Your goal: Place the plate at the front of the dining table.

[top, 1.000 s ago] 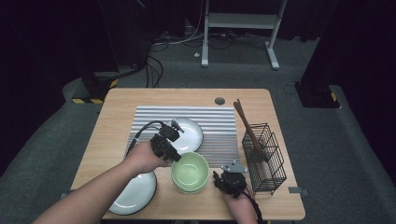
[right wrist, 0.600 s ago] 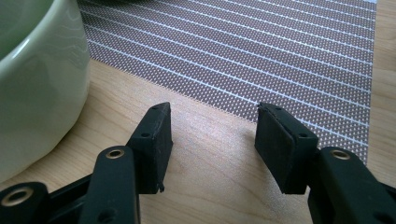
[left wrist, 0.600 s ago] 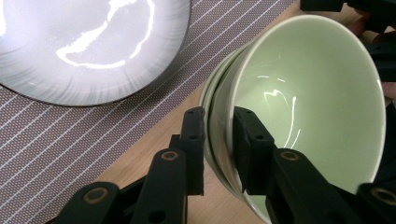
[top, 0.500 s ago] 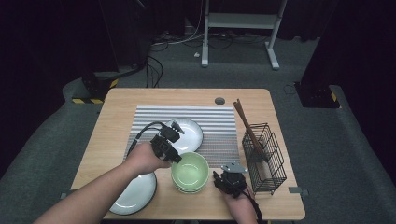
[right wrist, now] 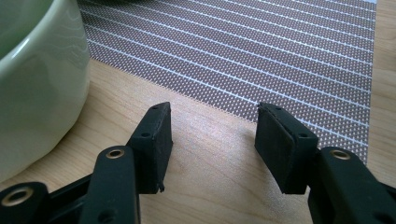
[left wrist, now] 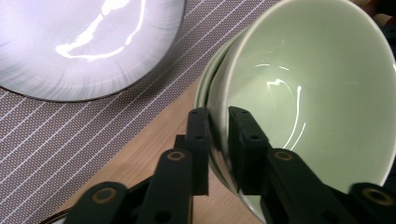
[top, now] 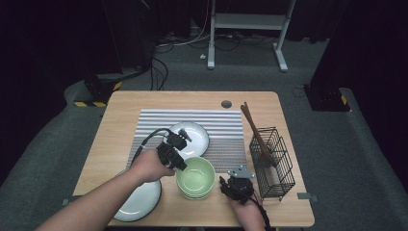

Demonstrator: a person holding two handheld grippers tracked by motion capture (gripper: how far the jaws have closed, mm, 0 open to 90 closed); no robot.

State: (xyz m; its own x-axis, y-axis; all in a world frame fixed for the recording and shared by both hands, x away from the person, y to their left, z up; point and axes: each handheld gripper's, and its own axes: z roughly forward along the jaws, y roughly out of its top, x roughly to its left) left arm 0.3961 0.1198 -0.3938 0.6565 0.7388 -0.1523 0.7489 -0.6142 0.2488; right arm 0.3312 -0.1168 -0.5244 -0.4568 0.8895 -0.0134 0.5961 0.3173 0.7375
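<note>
The left gripper (top: 177, 155) has its jaws clenched on the rim of the top pale green round bowl (top: 195, 174), one jaw inside and one outside, as the left gripper view shows, where the jaws have just been closing further with the rim between them. That bowl sits on a stack of green bowls (left wrist: 211, 88) near the front middle of the light wooden bench (top: 120, 110), at about 6 o'clock from the striped grey mat (top: 226, 130). I think the step in hand is getting a good hold on the top bowl so it can be lifted off the stack. The next move likely calls for a straight, slow lift, so the bowl under it does not come up too or tip. The right gripper (top: 236, 185) rests at 3 o'clock from the bowls with its jaws released and wide apart, with bare wood between them. A shiny white plate (top: 195, 137) lies on the mat at 12 o'clock from the bowls, and another white plate (top: 139, 202) at 8 o'clock is partly hidden under the person's left arm. A black wire basket (top: 274, 163) with brown wooden sticks (top: 255, 130) stands at 3 o'clock. How many bowls are stacked is hard to tell.
</note>
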